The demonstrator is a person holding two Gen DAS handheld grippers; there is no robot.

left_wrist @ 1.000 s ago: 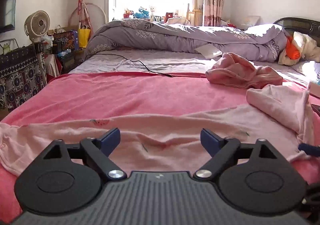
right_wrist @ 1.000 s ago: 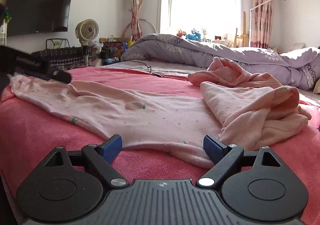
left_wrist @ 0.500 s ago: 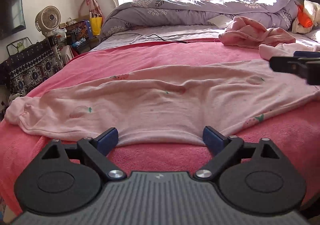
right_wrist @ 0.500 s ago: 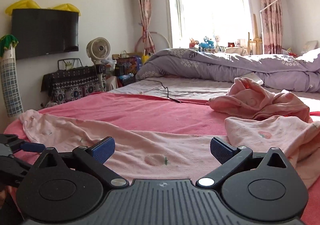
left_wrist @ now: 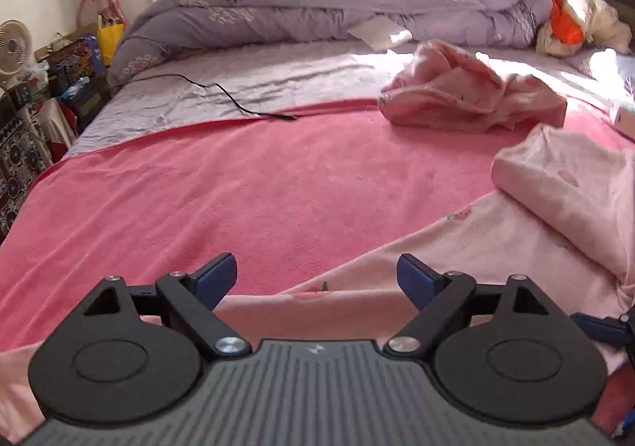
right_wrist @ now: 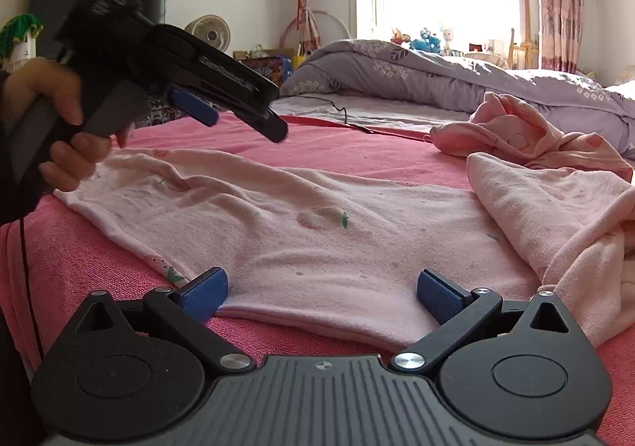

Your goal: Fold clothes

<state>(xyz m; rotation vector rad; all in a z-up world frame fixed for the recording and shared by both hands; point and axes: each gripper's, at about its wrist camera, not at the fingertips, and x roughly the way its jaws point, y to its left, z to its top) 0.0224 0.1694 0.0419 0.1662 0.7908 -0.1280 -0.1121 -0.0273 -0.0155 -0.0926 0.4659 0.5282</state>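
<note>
A pale pink garment with small prints (right_wrist: 317, 216) lies spread across the pink blanket (right_wrist: 357, 156), its right part bunched into a fold (right_wrist: 555, 208). My right gripper (right_wrist: 323, 289) stands open low over the garment's near hem, pads apart and pressing nothing. My left gripper (left_wrist: 317, 275) hovers over the garment's upper edge (left_wrist: 496, 247) with its jaws closing; cloth lies below them, not gripped. In the right wrist view a hand holds the left gripper (right_wrist: 238, 116) above the garment's left end. The right gripper's blue tip (left_wrist: 599, 327) shows at the left wrist view's right edge.
A second crumpled pink garment (left_wrist: 456, 97) lies further back on the bed. Behind it lie a lilac duvet (left_wrist: 317, 9) and a black cable (left_wrist: 238, 100). A fan (right_wrist: 210, 33) and cluttered furniture stand left of the bed, beside a dark wall screen.
The left gripper swung right and now hangs above the garment's left end, high in the right wrist view. Its jaws narrowed a little. The right gripper's jaws opened wider and moved nearer the hem.
</note>
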